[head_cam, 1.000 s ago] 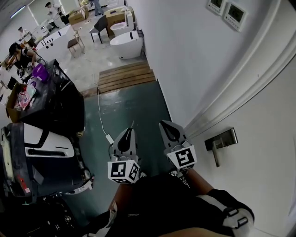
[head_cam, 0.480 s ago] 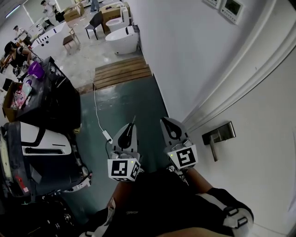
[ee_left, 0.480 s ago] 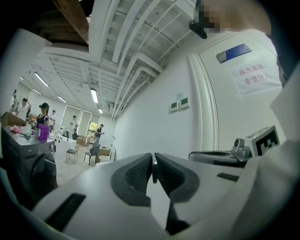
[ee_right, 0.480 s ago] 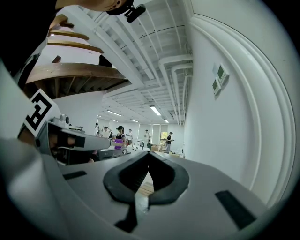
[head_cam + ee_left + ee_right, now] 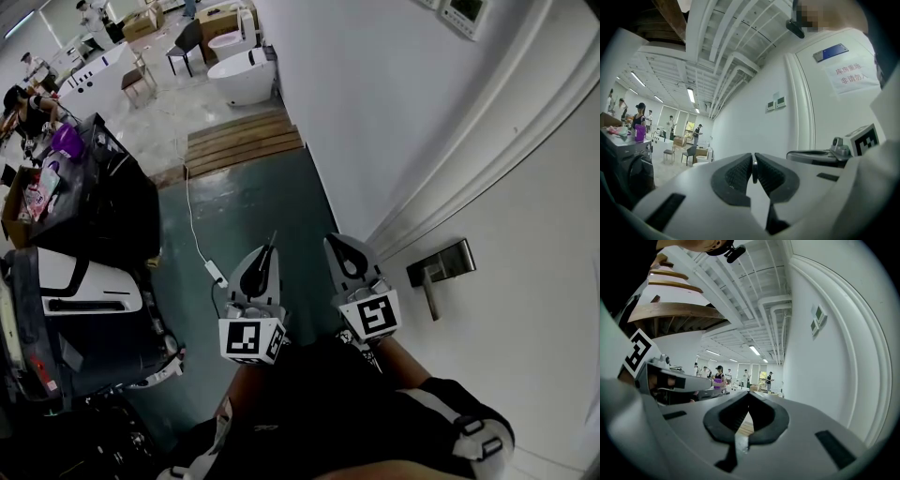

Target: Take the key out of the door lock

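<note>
Key [image 5: 753,170] is clear of the door, pinched edge-on in my left gripper [image 5: 265,257] with its tip poking past the jaws. Right gripper [image 5: 334,247] is squeezed closed on nothing, just beside it. Door handle [image 5: 439,272] is off to the right.
</note>
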{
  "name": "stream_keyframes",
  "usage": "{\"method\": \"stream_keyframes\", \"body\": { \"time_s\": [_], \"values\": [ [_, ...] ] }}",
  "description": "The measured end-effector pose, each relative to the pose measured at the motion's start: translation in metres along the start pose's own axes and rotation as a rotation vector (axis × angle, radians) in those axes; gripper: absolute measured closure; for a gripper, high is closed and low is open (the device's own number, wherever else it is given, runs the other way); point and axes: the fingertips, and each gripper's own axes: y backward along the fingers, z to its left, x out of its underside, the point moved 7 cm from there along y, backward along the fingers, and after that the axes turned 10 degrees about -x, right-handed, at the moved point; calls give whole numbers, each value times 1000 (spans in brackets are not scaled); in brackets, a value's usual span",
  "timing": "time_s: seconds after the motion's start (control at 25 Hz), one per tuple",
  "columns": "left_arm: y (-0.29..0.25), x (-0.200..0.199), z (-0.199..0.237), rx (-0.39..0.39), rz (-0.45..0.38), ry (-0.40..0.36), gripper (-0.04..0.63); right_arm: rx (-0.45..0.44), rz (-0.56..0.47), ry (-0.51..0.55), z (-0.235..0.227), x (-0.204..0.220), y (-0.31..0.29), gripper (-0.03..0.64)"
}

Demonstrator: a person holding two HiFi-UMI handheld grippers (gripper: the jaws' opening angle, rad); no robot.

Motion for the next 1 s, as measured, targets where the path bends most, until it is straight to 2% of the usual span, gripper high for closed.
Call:
{"method": "stream_keyframes", "body": {
  "time_s": [1.0],
  "values": [
    [6,4,-5,18,5,-4,560,23,2,-22,5,2,9,609]
  ]
}}
